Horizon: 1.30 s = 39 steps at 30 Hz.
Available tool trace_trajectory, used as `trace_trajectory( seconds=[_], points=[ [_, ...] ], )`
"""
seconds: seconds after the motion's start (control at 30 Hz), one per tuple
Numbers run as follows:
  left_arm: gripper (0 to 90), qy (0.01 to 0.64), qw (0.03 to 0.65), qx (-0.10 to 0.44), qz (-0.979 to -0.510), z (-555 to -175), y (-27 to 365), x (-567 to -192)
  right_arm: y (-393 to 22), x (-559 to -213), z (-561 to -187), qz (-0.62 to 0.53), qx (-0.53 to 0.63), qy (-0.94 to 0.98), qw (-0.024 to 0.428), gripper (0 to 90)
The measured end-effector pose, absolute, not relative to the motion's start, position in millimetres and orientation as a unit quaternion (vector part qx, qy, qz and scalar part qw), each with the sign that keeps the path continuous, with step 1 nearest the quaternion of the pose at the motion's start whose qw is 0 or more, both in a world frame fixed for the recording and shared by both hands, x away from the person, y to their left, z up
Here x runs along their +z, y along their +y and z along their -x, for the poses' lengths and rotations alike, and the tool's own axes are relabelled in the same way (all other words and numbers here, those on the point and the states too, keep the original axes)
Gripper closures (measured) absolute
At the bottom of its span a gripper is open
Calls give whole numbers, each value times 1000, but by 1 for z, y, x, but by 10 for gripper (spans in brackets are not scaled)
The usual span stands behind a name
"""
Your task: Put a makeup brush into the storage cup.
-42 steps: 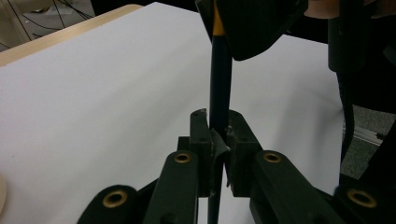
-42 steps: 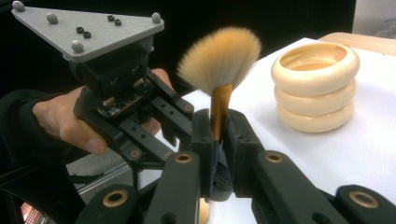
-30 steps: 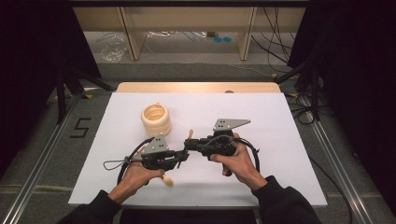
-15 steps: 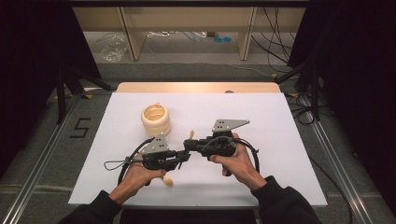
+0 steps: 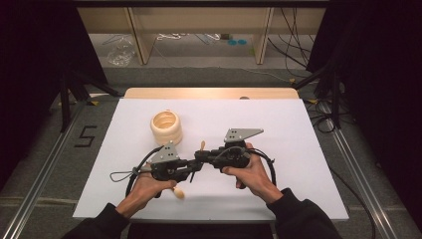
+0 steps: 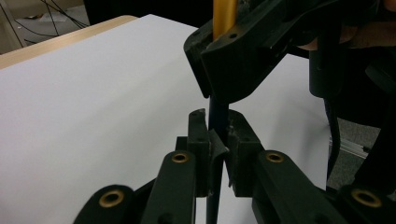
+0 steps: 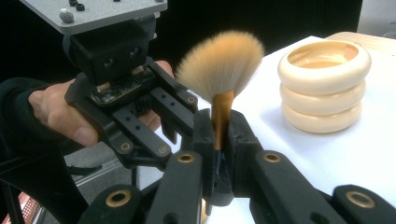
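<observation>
High view: left gripper (image 5: 195,166) and right gripper (image 5: 200,155) meet tip to tip, both clenched on one fan brush (image 5: 202,146); stacked cream rings (image 5: 166,127) well beyond them on the white sheet (image 5: 298,149).

Left gripper view: jaws pinch the dark handle (image 6: 217,116).

Right gripper view: jaws clamp the gold ferrule (image 7: 222,116), bristles (image 7: 220,63) above.

White table (image 5: 298,149) — a flat white sheet over a light wooden top, whose wood shows as a strip along the far edge. Standing directly on it, left of middle toward the far side — a cream holder (image 5: 166,127) shaped like three stacked rings, upright, open-topped.
</observation>
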<state>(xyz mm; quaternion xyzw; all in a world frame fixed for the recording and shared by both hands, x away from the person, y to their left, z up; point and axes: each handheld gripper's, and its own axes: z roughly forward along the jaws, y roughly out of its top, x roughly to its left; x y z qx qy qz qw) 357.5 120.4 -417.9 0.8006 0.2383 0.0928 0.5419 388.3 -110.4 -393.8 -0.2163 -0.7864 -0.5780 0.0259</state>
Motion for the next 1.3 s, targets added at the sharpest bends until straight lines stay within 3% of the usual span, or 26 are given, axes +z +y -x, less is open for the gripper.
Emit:
trace_trajectory(
  seconds=[0.17, 0.43, 0.6, 0.87, 1.3],
  points=[
    [826, 241, 542, 96, -800, -357, 121, -418, -110, -394, -388, 217, -579, -786, 24, 835],
    [826, 269, 539, 104, -791, -363, 130, -420, -116, -390, -388, 231, -577, -783, -9, 563],
    [827, 279, 536, 108, -790, -367, 137, -421, -123, -387, -385, 234, -556, -796, -54, 452],
    [826, 295, 533, 117, -785, -370, 146, -421, -137, -388, -384, 251, -537, -796, -122, 360],
    [826, 315, 530, 130, -776, -376, 162, -420, -169, -401, -379, 300, -521, -786, -147, 255]
  ],
)
